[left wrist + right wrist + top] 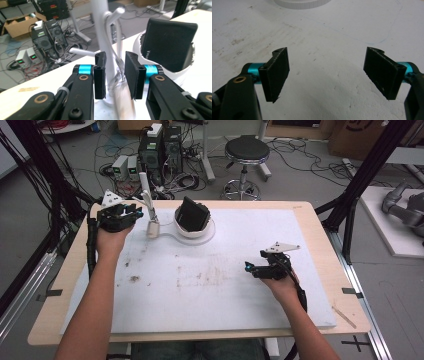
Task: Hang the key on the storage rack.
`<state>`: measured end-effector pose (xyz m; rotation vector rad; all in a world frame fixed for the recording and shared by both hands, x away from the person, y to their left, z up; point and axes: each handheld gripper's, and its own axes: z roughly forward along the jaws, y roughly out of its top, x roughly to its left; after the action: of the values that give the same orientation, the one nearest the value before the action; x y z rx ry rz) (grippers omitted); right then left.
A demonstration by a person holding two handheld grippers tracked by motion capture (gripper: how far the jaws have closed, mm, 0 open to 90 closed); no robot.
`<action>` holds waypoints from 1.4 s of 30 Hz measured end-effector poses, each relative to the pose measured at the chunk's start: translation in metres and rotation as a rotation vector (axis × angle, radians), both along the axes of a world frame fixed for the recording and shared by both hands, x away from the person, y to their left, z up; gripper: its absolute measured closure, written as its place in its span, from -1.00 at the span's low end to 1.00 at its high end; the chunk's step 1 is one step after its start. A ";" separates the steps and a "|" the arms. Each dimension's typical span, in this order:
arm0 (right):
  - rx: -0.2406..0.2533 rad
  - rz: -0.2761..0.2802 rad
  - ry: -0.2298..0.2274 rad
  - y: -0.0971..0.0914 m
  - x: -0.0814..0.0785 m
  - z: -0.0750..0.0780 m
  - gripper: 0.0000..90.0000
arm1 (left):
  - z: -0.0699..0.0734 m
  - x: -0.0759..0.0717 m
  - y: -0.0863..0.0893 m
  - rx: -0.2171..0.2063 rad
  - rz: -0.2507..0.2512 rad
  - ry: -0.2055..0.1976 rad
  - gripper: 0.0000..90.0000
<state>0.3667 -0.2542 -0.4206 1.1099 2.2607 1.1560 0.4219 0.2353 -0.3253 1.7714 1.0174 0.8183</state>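
Reaching toward the far left of the table [320, 245], the left gripper [141, 212] sits at a white stand [149, 205] with short pegs branching off its upright post. In the left gripper view the jaws of that gripper [115, 75] stand a narrow gap apart with the post [103, 37] rising between them, and a blurred pale shape hanging low in the same gap (too smeared to name). Whether the pads actually press on the post I cannot tell; they look close beside it, not clamped together.

Just right of the stand is a white round bowl [200, 231], and a black square pad [194, 215] leans tilted inside it, its upper edge well above the rim. In the left gripper view the pad [170, 42] fills the upper right, with the bowl [186, 72] curving beneath it.

The right gripper [248, 268] hovers over the right half of the white, stained board [200, 305], well apart from the bowl and stand. Its own view shows the jaws of the right gripper [325, 72] spread wide, with nothing between them but scuffed white surface, and the bowl's edge [299, 3] at the top.

Beyond the table lie a black round stool [246, 150], computer towers [160, 150] and tangled cables [300, 160] on the floor. Black frame posts [365, 175] flank the table on both sides.
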 end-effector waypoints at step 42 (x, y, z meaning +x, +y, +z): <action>0.002 -0.018 -0.006 -0.007 0.000 0.000 -0.53 | -0.070 -0.059 -0.008 -0.095 -0.294 0.153 -0.40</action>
<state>0.3666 -0.2609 -0.4204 1.1238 2.2405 1.1533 0.3630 0.2274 -0.3949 1.8666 0.8509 0.4505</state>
